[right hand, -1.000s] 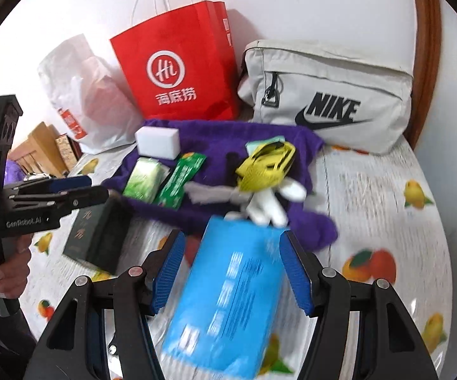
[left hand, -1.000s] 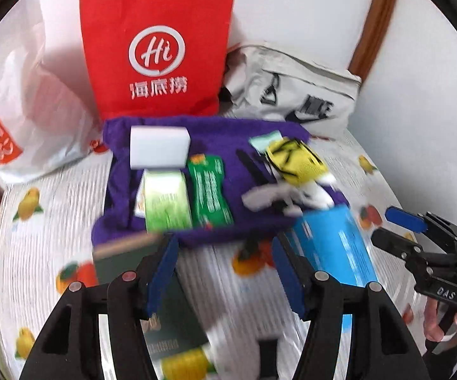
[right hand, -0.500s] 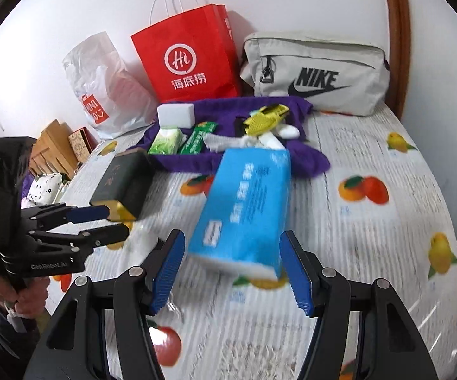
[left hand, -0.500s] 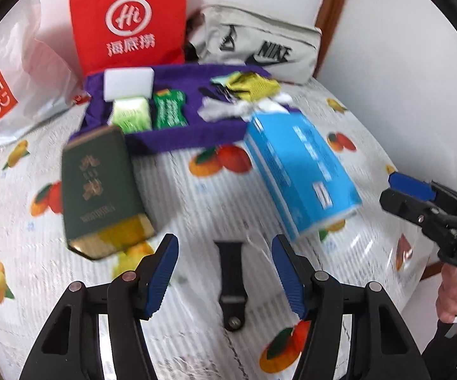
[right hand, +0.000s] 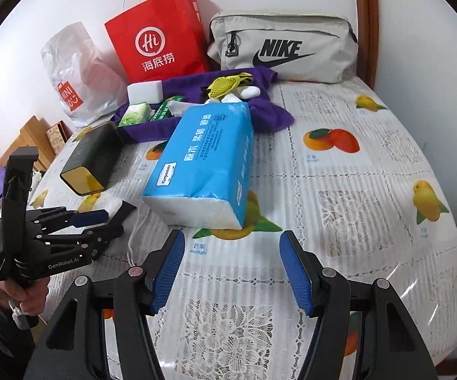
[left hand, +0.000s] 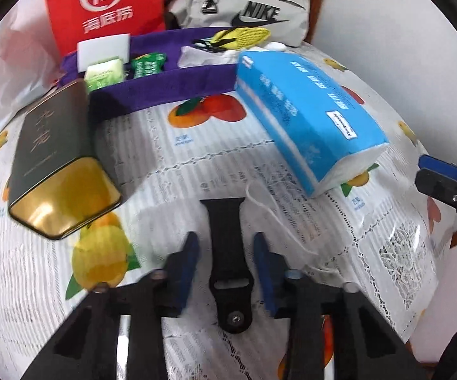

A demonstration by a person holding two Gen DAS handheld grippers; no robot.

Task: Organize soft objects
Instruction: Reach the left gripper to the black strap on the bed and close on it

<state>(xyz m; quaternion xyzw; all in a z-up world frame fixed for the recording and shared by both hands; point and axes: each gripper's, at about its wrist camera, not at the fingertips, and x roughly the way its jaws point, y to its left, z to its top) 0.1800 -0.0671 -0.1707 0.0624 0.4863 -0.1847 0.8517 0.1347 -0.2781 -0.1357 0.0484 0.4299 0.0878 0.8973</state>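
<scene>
I have my left gripper (left hand: 226, 255) low over the black rubber watch strap (left hand: 228, 253). Its two blue fingers (left hand: 187, 262) sit apart, one on each side, not squeezing yet, so I can pinch the strap. My right gripper (right hand: 231, 269) is wide open and empty, waiting near the soft blue tissue pack (right hand: 206, 161) on the fruit-print table (right hand: 371, 190).
</scene>
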